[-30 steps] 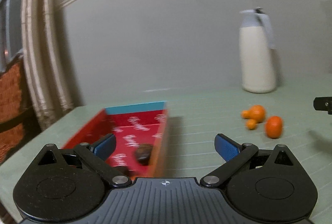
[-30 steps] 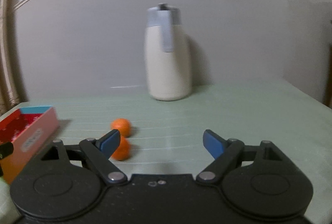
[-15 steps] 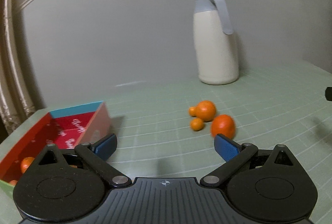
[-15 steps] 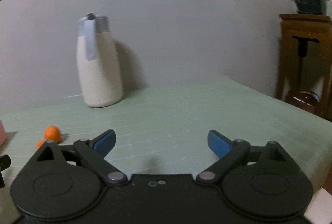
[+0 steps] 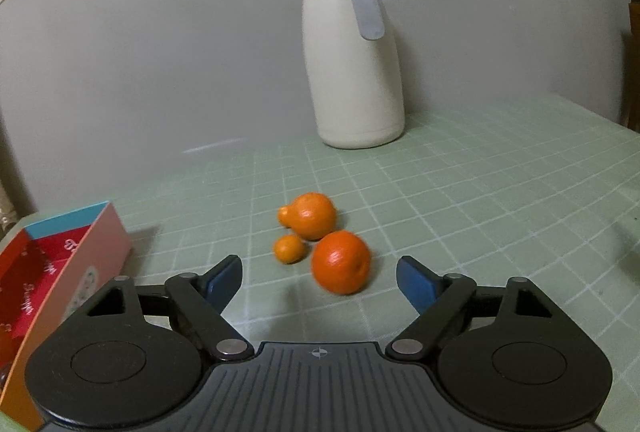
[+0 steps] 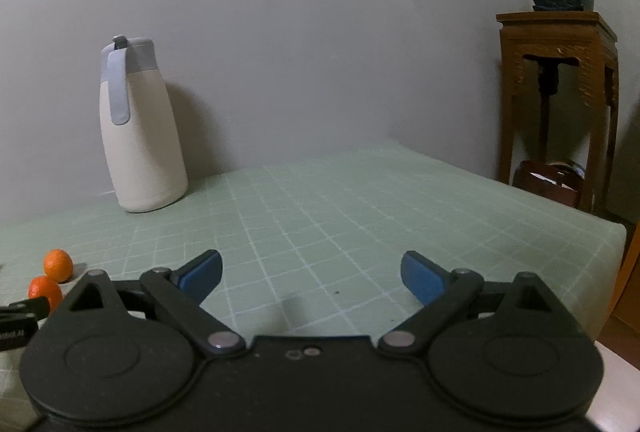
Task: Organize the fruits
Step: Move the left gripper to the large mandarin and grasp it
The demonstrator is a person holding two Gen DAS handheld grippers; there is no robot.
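A cluster of oranges lies on the green checked tablecloth in the left wrist view: a large near orange (image 5: 341,262), a second large one (image 5: 313,216) behind it, and a small one (image 5: 289,248) to the left. My left gripper (image 5: 319,278) is open and empty, with the near orange just ahead between its fingers. A red box (image 5: 60,272) with pink outer walls stands at the left. My right gripper (image 6: 312,274) is open and empty over bare cloth; two oranges (image 6: 58,264) show at its far left.
A cream thermos jug (image 5: 352,71) with a grey lid stands at the back by the wall; it also shows in the right wrist view (image 6: 138,135). A wooden stand (image 6: 560,99) with a potted plant is beyond the table's right edge (image 6: 600,224).
My left gripper has swung right from over the red box toward the oranges and come closer to them. My right gripper has turned right, away from the oranges. Both stay open.
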